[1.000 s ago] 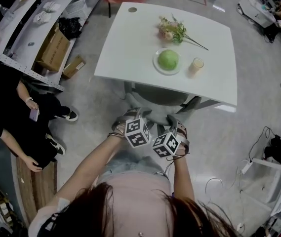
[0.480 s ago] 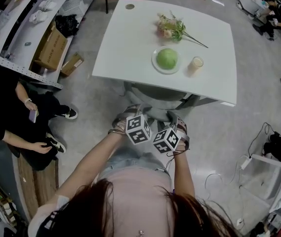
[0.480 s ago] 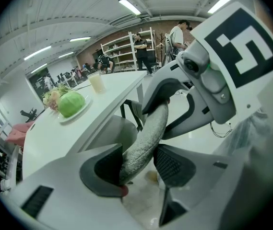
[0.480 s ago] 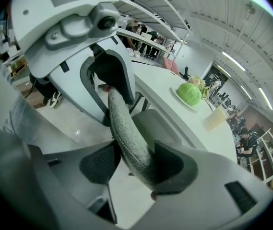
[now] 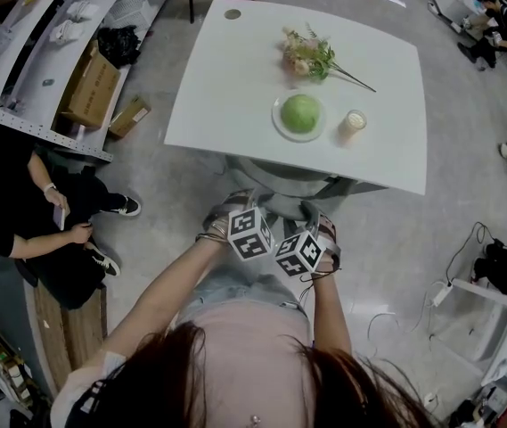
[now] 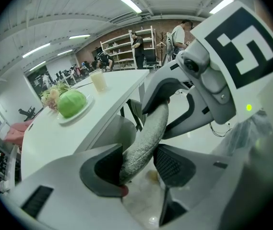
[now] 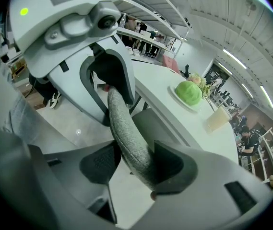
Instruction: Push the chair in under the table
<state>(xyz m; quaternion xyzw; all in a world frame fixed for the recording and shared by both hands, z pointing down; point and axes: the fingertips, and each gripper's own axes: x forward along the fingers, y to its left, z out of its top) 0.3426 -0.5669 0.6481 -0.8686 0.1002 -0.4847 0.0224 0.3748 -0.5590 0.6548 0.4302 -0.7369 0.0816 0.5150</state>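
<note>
Left gripper [image 5: 233,205] and right gripper [image 5: 314,216] sit side by side at frame centre; each has its jaws clamped on the grey padded top rim of the chair [image 5: 280,178] backrest; both gripper views show the rim pinched between the pads. The chair is at the near edge of the white desk [image 5: 226,78], seat mostly tucked under it; on the desk, upper centre: plate [image 5: 277,119] with a green ball [image 5: 300,113], cup [image 5: 354,120], flowers [image 5: 309,53].

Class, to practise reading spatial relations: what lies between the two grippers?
The grey chair backrest runs from the left gripper to the right gripper, and both are shut on its rim. Both gripper views show this.
</note>
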